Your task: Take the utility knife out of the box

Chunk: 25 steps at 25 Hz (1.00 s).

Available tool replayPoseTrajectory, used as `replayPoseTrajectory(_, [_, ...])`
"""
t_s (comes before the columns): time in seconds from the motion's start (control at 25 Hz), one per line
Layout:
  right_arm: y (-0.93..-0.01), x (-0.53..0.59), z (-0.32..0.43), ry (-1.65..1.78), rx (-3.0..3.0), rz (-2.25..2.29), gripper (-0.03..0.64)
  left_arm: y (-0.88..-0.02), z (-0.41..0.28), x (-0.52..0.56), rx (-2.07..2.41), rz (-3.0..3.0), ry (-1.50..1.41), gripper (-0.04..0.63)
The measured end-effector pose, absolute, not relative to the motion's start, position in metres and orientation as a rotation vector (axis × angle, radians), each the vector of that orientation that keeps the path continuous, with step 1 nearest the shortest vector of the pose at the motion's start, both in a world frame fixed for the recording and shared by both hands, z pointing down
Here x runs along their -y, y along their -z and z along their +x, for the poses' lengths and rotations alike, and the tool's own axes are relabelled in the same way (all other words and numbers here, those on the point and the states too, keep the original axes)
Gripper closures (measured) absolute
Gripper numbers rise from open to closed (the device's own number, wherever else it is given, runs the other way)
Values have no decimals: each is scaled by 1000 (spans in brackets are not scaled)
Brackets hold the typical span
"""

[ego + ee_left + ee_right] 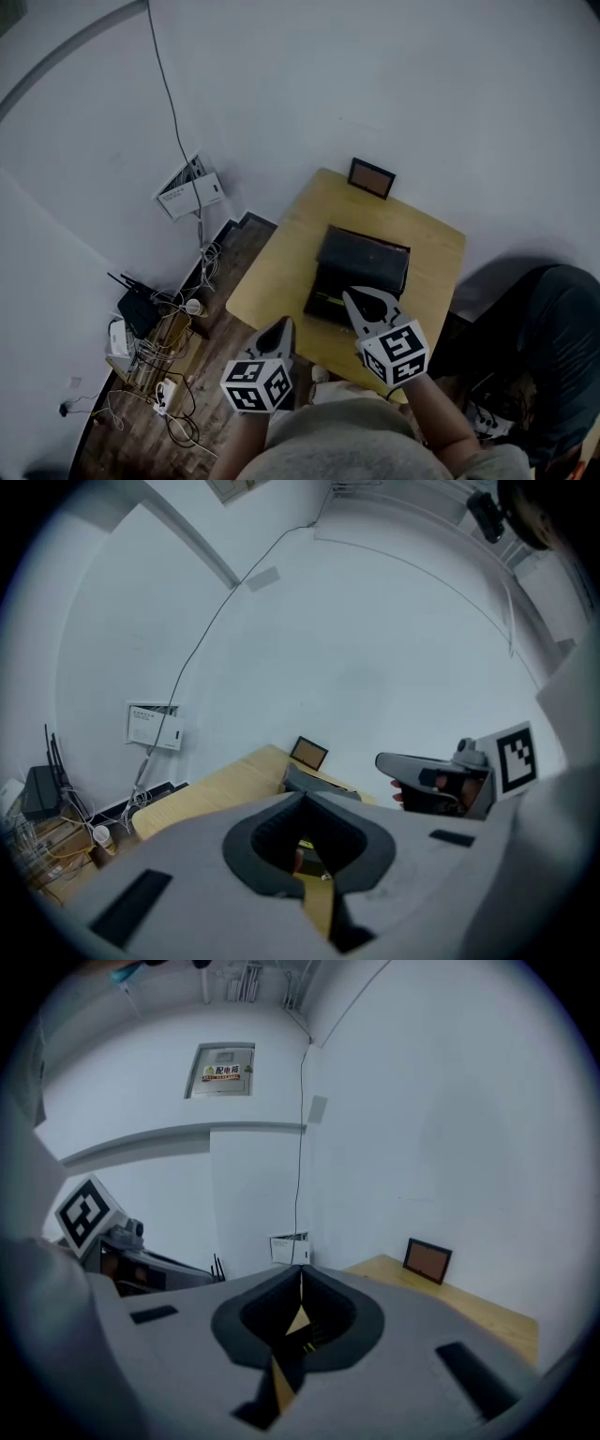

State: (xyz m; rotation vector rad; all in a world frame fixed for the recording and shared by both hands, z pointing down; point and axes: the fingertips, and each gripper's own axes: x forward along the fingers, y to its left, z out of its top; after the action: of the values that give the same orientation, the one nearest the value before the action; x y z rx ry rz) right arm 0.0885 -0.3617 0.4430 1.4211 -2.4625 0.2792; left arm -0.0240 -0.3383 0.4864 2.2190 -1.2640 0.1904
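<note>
Box (pixel 364 261): one, open, centre frame on one table (pixel 427 246); your two grippers, left (pixel 284 326) and right (pixel 352 296), closed, empty.

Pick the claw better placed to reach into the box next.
Right. In the head view the right claw has its tip over the near edge of the box. The left claw sits back at the near edge of the table, left of the box. Both are shut, so the right probably opens first.

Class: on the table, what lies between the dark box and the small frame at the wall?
Nothing. Only bare tabletop separates the box from the frame, as the head view shows.
</note>
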Motion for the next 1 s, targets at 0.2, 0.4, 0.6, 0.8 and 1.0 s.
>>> replayPoseTrajectory(0.2, [-489, 387, 88, -318, 2400, 1320, 615, -492, -21, 351, 1280, 2188, -196, 592])
replayPoseTrajectory(0.4, [-541, 407, 88, -344, 2332, 1212, 615, -500, -21, 358, 1292, 2162, -213, 592])
replayPoseTrajectory(0.6, [-595, 417, 82, -401, 2262, 1043, 615, -511, -24, 360, 1309, 2127, -230, 591])
replayPoseTrajectory(0.8, [-636, 420, 74, -411, 2198, 898, 615, -520, -25, 358, 1307, 2098, -251, 591])
replayPoseTrajectory(1.0, [-662, 416, 65, -481, 2165, 746, 560, -524, -27, 359, 1313, 2074, -262, 591])
